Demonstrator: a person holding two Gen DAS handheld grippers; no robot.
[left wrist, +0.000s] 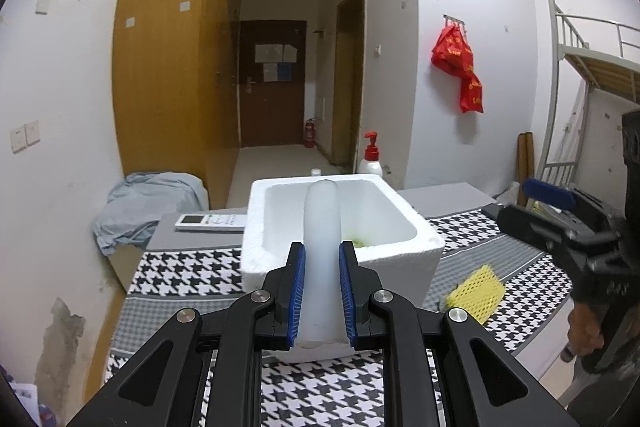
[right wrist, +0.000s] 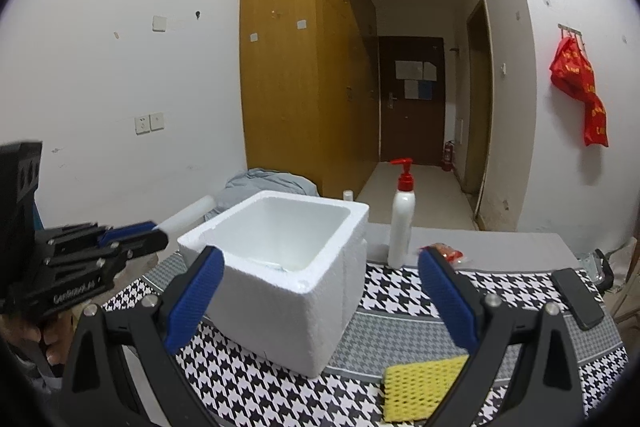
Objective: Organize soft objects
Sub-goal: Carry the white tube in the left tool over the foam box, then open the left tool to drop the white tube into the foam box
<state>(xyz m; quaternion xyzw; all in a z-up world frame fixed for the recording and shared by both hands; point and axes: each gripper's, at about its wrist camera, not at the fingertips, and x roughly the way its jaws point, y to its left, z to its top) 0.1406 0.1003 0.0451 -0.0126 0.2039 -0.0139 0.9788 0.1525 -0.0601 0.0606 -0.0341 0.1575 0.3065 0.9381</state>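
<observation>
Far left, off the bench [left wrist: 192, 283]: a rumpled grey-blue cloth [left wrist: 152, 203] heaped by the wardrobe, apart from the work; beside it on the grey strip, a white remote [left wrist: 210, 221], well clear of everything soft.

Centre-left: left gripper [left wrist: 322, 291] with blue fingers [left wrist: 298, 291] clamped tight on a white foam roll [left wrist: 322, 227], pinched near its close end; held nearly level with a slight downward tilt, so that the far end reaches out over the rim of the white foam box [left wrist: 344, 223]; probably poised that way to drop the roll inside. Seen from the right wrist, the roll still to the left of the box wall, not yet within it. Something greenish at the bottom of the box, too small to name.

Behind the box: a pump bottle [right wrist: 402, 223] with a red top, upright, likely no part of the sorting.

Right of the box: a yellow mesh foam pad [right wrist: 420, 387] flat on the houndstooth cover, near the box but not touching; likely the next soft piece. Right gripper [right wrist: 320, 303] above it, fingers [right wrist: 196, 299] spread wide, holding nothing, touching nothing; presumably held wide for the pad. Farthest right, a dark phone [right wrist: 578, 301] on the bench edge.
</observation>
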